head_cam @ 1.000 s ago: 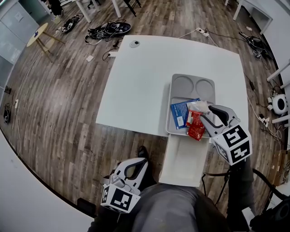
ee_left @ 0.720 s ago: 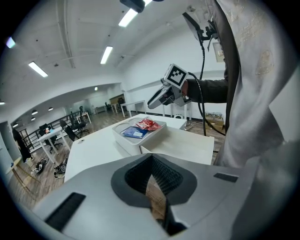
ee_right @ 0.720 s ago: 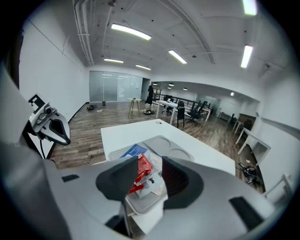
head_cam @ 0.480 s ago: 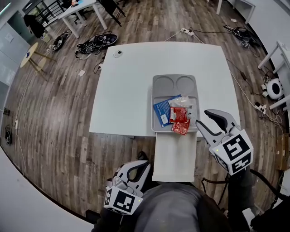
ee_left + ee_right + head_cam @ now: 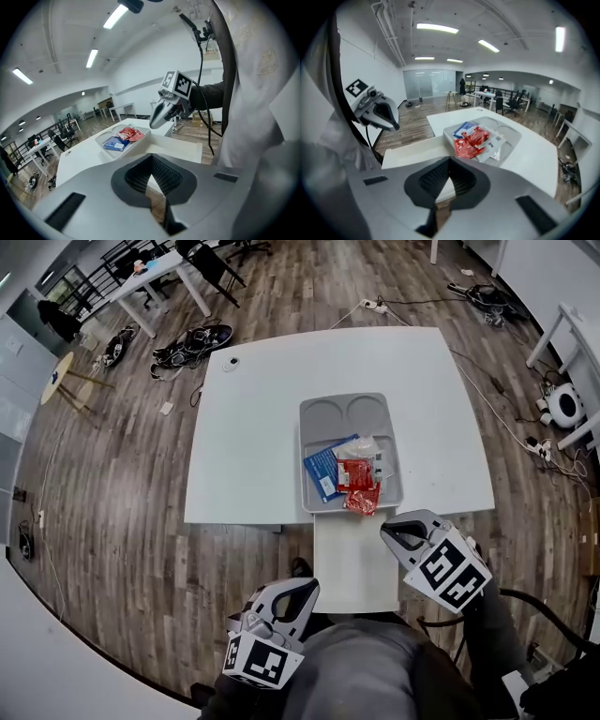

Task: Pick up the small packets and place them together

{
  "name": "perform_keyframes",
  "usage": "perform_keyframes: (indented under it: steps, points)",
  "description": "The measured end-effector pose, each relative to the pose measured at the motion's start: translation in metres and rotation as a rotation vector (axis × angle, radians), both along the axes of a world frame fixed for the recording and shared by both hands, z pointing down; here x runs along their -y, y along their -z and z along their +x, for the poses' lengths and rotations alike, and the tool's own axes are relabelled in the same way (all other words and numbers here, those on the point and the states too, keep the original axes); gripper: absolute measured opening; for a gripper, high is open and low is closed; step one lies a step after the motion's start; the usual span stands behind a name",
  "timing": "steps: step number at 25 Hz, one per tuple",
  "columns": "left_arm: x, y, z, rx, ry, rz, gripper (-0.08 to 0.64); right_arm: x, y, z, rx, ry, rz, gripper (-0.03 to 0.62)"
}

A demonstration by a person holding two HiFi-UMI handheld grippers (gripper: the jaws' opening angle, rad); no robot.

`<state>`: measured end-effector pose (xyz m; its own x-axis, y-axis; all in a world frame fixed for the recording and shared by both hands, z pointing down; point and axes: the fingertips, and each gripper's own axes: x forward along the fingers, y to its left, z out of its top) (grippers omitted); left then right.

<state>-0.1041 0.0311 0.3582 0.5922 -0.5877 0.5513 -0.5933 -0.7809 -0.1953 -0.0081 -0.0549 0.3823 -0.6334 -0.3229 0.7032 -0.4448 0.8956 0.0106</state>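
Right gripper [image 5: 397,531]: jaws have just been closing and meet, with nothing between them. Small packets [image 5: 356,486] lie piled in the near compartment of the grey tray [image 5: 307,432], the red ones on top and a blue packet [image 5: 322,474] at their left. The pile lies ahead of the right gripper and slightly to its left, apart from it. Left gripper [image 5: 302,589], also closed and empty, sits farther back. The right gripper is therefore judged better placed to reach.
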Motion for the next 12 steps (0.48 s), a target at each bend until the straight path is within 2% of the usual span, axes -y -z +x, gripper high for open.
perform_keyframes:
  steps: [2, 6, 12]
  points:
    - [0.002, -0.001, -0.010, 0.001, 0.022, 0.000, -0.005, -0.004, -0.021, -0.008, -0.064, 0.038, -0.037, 0.005]
    - [-0.001, -0.006, -0.024, -0.010, 0.058, -0.020, -0.005, 0.000, -0.044, -0.016, -0.123, 0.052, -0.086, 0.005]
    - [0.004, -0.012, -0.044, -0.027, 0.092, -0.043, -0.004, 0.022, -0.046, -0.025, -0.112, 0.030, -0.102, 0.005]
